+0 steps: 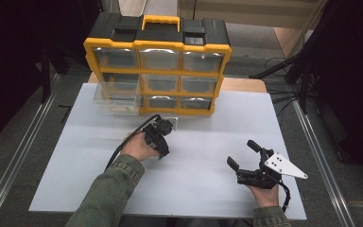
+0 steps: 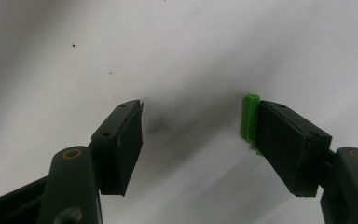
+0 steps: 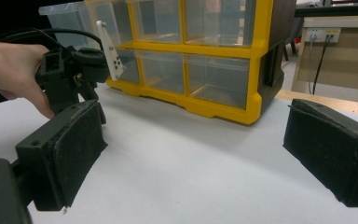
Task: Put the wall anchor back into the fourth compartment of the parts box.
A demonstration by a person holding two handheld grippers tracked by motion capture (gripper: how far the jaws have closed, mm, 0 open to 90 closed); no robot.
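Left hand-held gripper (image 2: pixel 193 123) gapes over the table (image 2: pixel 191 46), a green piece (image 2: pixel 250 118) clinging to one pad.

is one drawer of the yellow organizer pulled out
Yes, in the high view a clear drawer at the left of the yellow organizer sticks out over the table.

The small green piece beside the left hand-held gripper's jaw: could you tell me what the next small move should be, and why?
Probably close the left hand-held gripper on the green piece. Its jaws stand open just above the white table, and the piece lies against the inner face of one pad with nothing touching its other side, so it is not yet gripped.
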